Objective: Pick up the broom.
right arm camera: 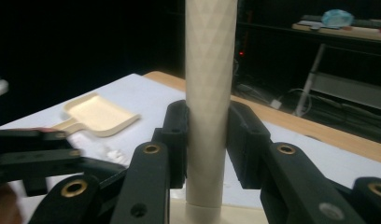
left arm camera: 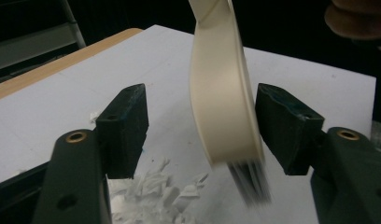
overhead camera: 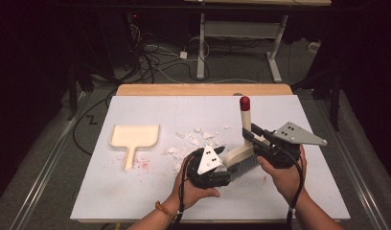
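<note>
On the white counter (overhead camera: 136, 191), right of the middle, your right gripper (overhead camera: 253, 138) has its jaws closed on the cream handle of a brush (overhead camera: 242, 152), which stands upright with its red tip at the top. The right gripper view shows both black jaws pressed against that round handle (right arm camera: 210, 93) from either side. The brush's head rests low on the counter, dark bristles pointing down toward your side.

Your left gripper (overhead camera: 221, 154) sits just left of the brush head, with its jaws spread wide. From the left gripper view, the cream back of the brush head (left arm camera: 223, 93) stands between the two jaws, nearer to the right one; I cannot tell whether it touches. The bristles below it are blurred.

A heap of torn white paper scraps (overhead camera: 193, 141) lies on the counter just left of and beyond your left gripper. A cream dustpan (overhead camera: 134, 136) lies flat well to the left, its handle toward you, with faint red specks (overhead camera: 143, 164) beside that handle.
</note>
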